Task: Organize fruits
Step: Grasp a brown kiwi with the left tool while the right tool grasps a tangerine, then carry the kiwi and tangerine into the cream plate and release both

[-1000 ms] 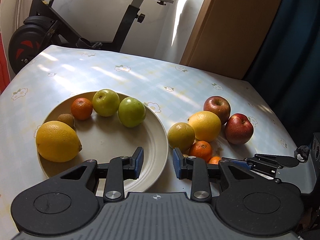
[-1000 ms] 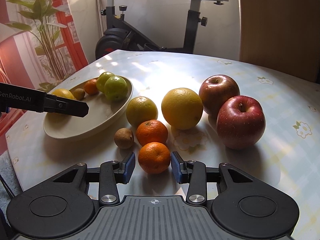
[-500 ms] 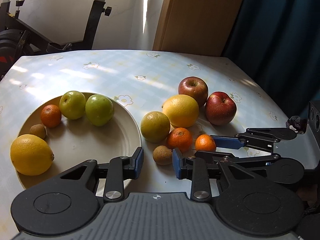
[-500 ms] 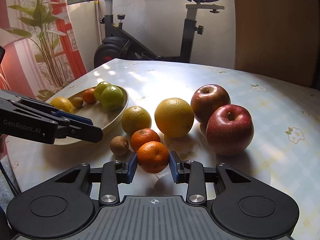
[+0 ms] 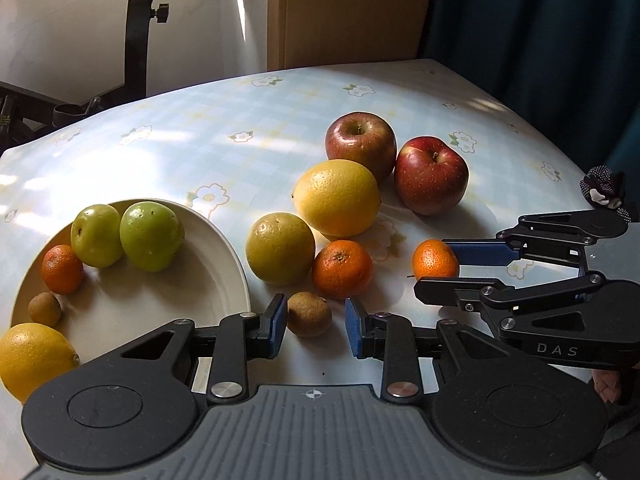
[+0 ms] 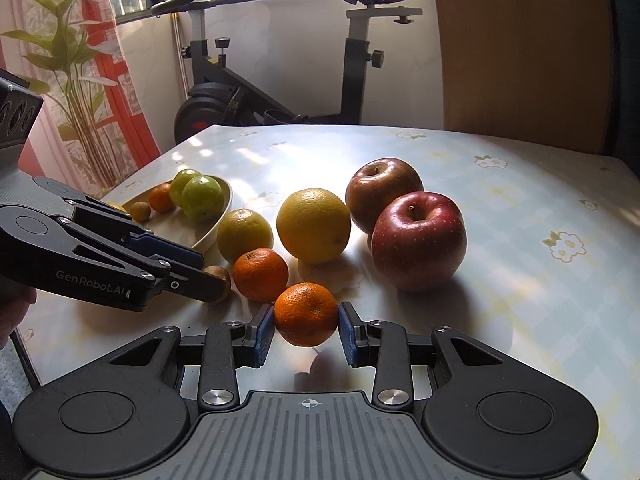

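A cream plate (image 5: pixel 224 248) holds two green fruits (image 5: pixel 151 236), a small mandarin, a kiwi and a lemon (image 5: pixel 34 358). On the table lie two red apples (image 5: pixel 431 174), a big yellow citrus (image 5: pixel 337 198), a greenish orange (image 5: pixel 280 254), a mandarin (image 5: pixel 342 268) and a kiwi (image 5: pixel 309 314). My left gripper (image 5: pixel 316 326) is open with the kiwi between its fingers, not touching. My right gripper (image 6: pixel 306 324) is shut on a small mandarin (image 6: pixel 306 314), lifted slightly off the table; this mandarin also shows in the left wrist view (image 5: pixel 435 260).
The table (image 6: pixel 520 208) has a pale flowered cloth. An exercise bike (image 6: pixel 280 92) stands behind it, a plant (image 6: pixel 68 64) at the far left, a wooden panel and dark curtain (image 5: pixel 540 20) at the right. A hand shows at the table's right edge.
My left gripper has swung right from the plate to straddle the kiwi. My right gripper has closed on the small mandarin and raised it a little.
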The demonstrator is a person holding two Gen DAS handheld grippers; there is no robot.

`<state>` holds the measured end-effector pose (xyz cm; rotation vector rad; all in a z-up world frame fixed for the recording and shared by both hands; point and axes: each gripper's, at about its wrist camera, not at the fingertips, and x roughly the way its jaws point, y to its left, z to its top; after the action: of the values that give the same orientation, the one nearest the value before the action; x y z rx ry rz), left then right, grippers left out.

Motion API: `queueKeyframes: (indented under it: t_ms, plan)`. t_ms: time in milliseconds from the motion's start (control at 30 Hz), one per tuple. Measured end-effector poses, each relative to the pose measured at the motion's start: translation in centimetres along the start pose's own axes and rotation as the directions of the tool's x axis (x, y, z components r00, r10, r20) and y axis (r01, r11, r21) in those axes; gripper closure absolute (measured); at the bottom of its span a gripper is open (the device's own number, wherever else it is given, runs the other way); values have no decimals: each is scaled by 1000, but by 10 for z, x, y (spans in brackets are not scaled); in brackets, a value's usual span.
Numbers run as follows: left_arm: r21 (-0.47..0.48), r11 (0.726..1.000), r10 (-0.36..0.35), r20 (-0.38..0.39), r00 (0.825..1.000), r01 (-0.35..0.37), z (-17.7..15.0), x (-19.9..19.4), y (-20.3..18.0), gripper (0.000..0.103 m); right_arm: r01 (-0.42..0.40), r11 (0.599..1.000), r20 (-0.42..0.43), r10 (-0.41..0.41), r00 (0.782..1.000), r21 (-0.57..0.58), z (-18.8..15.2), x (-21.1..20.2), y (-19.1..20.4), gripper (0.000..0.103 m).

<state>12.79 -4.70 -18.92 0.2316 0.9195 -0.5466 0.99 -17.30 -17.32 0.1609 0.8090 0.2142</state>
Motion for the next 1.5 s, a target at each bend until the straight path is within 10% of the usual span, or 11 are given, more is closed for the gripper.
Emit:
queueKeyframes:
  t_ms: [1067,1500]
  plan:
    - [16,1000,14,45,999,-15,-1,-11,0,73,10,999,13,-9,1000,-31,8,-7,6,71]
    - [-145,986,102,149,984,-81,15,-63,81,73,-66,981,31,73,997,-184,76,11,41,71]
